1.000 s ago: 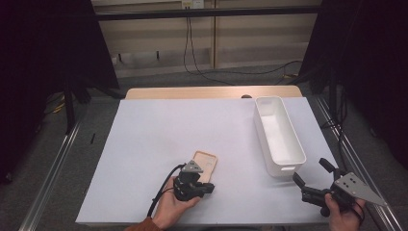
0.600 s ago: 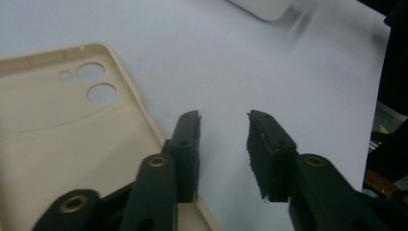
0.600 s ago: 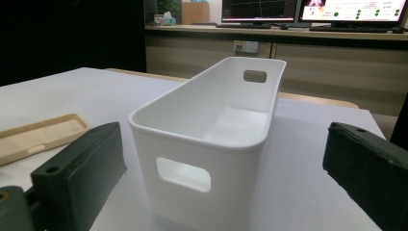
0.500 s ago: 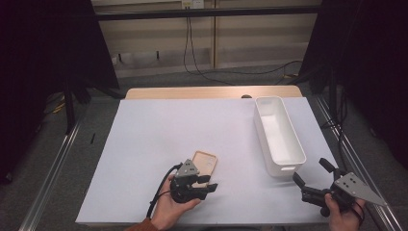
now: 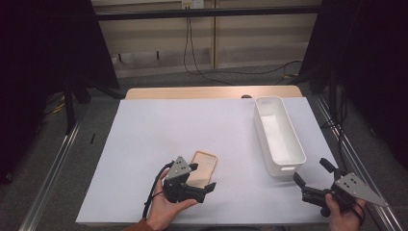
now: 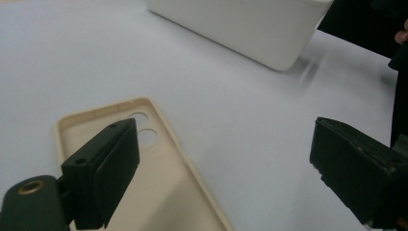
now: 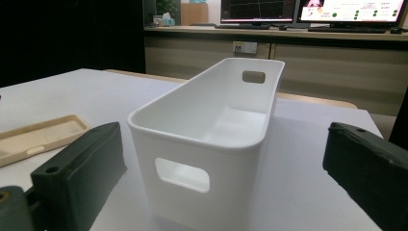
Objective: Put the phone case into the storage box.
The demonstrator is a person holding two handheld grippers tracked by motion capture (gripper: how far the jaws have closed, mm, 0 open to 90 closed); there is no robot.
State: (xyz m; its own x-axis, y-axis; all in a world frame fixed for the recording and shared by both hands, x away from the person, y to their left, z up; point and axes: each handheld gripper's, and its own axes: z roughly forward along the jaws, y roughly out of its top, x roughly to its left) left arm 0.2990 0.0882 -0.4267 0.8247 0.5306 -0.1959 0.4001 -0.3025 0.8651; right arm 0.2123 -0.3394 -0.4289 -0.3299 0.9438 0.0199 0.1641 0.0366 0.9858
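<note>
The beige phone case lies flat near the table's near edge, hollow side up, long axis running near to far. The left gripper sits just over its near end – jaws just opened wide, nothing between them. It is far nearer than the right gripper, which gapes empty before the smooth white plastic bin at right – rigid, oblong, round-cornered.

phone case: near end cut off | bin: top cut off

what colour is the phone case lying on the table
The phone case is a pale beige or cream colour, seen best in the left gripper view.
</note>
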